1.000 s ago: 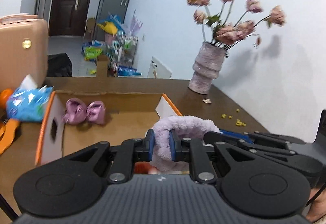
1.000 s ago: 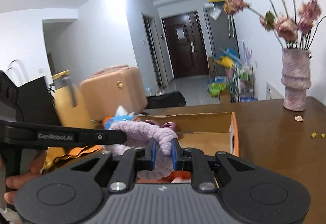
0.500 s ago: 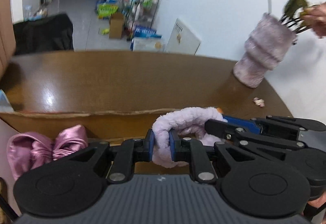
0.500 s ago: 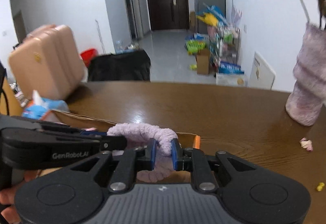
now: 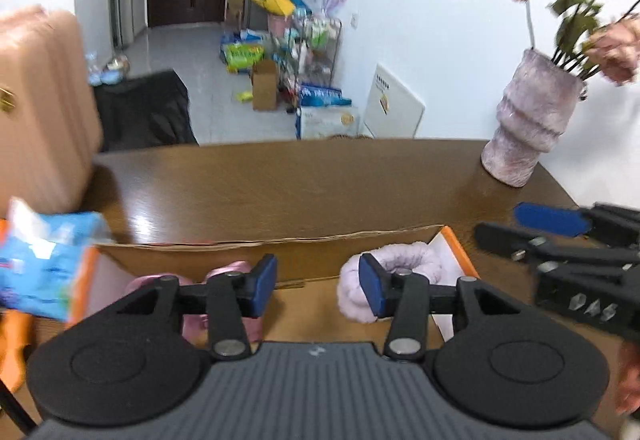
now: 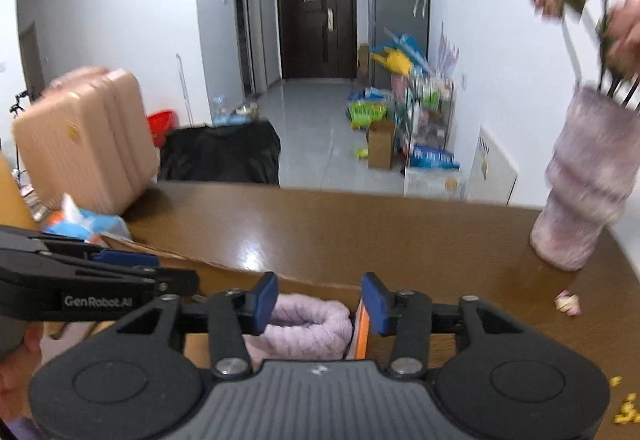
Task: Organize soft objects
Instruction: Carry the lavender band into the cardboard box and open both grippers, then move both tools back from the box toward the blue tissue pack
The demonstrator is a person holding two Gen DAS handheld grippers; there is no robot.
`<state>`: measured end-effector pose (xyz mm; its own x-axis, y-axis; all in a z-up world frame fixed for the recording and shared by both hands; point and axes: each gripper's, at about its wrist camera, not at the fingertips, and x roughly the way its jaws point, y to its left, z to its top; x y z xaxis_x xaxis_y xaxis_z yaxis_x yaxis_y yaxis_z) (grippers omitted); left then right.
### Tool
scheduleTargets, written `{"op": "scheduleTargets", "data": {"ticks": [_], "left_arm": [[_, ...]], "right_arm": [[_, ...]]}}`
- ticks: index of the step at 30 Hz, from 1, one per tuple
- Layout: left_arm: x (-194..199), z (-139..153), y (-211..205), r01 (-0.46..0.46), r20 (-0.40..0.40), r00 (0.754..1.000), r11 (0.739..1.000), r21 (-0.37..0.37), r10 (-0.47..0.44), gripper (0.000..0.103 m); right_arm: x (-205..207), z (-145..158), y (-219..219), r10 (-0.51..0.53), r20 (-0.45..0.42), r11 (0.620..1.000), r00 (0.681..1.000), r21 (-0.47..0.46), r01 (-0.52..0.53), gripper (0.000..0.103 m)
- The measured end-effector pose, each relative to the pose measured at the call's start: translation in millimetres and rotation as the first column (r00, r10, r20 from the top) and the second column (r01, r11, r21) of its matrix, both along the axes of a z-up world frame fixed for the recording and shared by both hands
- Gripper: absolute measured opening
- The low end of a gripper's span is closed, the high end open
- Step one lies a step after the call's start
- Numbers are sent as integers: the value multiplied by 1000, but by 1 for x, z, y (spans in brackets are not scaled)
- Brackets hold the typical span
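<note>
Lavender fuzzy headband (image 5: 394, 264) is lying inside the open cardboard box (image 5: 320, 252), tucked against the box's orange-edged right end, on the brown desk (image 5: 304, 184). The left gripper (image 5: 318, 282) is hovering over the box with its jaws opening; nothing is sitting between its blue pads, and the right pad is only overlapping the headband's near edge in view. A pink satin bow (image 5: 224, 272) is resting in the box toward the left, partly hidden behind that gripper's left finger. The right gripper (image 6: 320, 304) is also opening its jaws, with the headband (image 6: 304, 324) lying below and between its pads but not pressed by them. A blue tissue pack (image 5: 44, 260) is sitting at the box's left end, and a fuzzy pink vase (image 5: 528, 128) of flowers is standing at the desk's far right.
</note>
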<state>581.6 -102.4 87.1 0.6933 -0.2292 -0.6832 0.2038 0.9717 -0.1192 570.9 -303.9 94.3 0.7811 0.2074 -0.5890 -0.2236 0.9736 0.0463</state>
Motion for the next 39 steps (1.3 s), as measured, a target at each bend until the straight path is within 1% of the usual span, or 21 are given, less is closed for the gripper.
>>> {"op": "scheduleTargets", "data": {"ticks": [2, 4, 5, 6, 7, 10, 12, 16, 20, 22, 23, 25, 27, 29, 31, 34, 37, 38, 39], "left_arm": [[-25, 24, 10, 3, 47, 999, 1000, 21, -4, 55], [-54, 49, 20, 4, 100, 995, 999, 39, -8, 61], [-69, 60, 24, 5, 127, 992, 999, 46, -11, 66], [-84, 72, 30, 6, 155, 988, 999, 53, -15, 69], [-101, 84, 36, 9, 182, 983, 998, 59, -20, 75], [-149, 110, 49, 15, 253, 967, 997, 77, -34, 79], [-179, 122, 58, 8, 280, 959, 996, 90, -33, 81], [-229, 136, 74, -28, 314, 949, 994, 103, -6, 83], [-280, 144, 91, -59, 376, 927, 993, 99, 17, 88], [-304, 141, 96, -76, 406, 913, 993, 89, 34, 89], [-317, 138, 99, -90, 423, 905, 992, 84, 46, 92], [-341, 128, 105, -120, 465, 883, 989, 84, 67, 93], [-364, 113, 107, -158, 501, 861, 982, 101, 87, 93], [-384, 99, 108, -164, 515, 853, 980, 113, 83, 93], [-407, 84, 112, -165, 516, 853, 980, 110, 85, 95], [-439, 61, 120, -134, 514, 855, 986, 99, 64, 101], [-463, 36, 125, -136, 494, 866, 986, 94, 72, 101], [-472, 27, 127, -138, 488, 869, 987, 86, 79, 101], [-480, 18, 130, -149, 483, 870, 986, 72, 96, 101]], "right_arm": [[-26, 23, 0, 4, 40, 1000, 999, -15, -3, 50], [-52, 44, -1, 1, 76, 1000, 997, -23, 1, 55], [-68, 55, -1, 0, 98, 1000, 995, -27, 3, 60], [-83, 66, -1, 0, 121, 1000, 993, -31, 4, 65], [-95, 75, -2, 0, 141, 999, 990, -34, 5, 65], [-135, 99, -1, 4, 194, 999, 981, -35, 3, 70], [-160, 112, 0, 8, 226, 999, 974, -37, 1, 79], [-208, 131, 5, 15, 273, 999, 962, -42, -3, 80], [-255, 138, 4, 20, 318, 1000, 948, -16, -16, 87], [-278, 136, 5, 24, 335, 1000, 942, -10, -22, 87], [-289, 132, 5, 28, 341, 1000, 940, -5, -27, 87], [-310, 123, 6, 34, 349, 999, 937, 0, -36, 87], [-330, 112, 7, 45, 358, 999, 933, 3, -49, 88], [-349, 98, 5, 52, 357, 998, 933, 16, -62, 90], [-370, 83, 4, 51, 346, 997, 937, 32, -67, 90], [-404, 60, 3, 74, 341, 994, 937, 45, -95, 90], [-444, 35, 1, 81, 337, 991, 938, 73, -112, 90], [-456, 26, 1, 79, 343, 990, 936, 81, -113, 91], [-467, 18, 0, 74, 351, 990, 933, 86, -111, 95]]}}
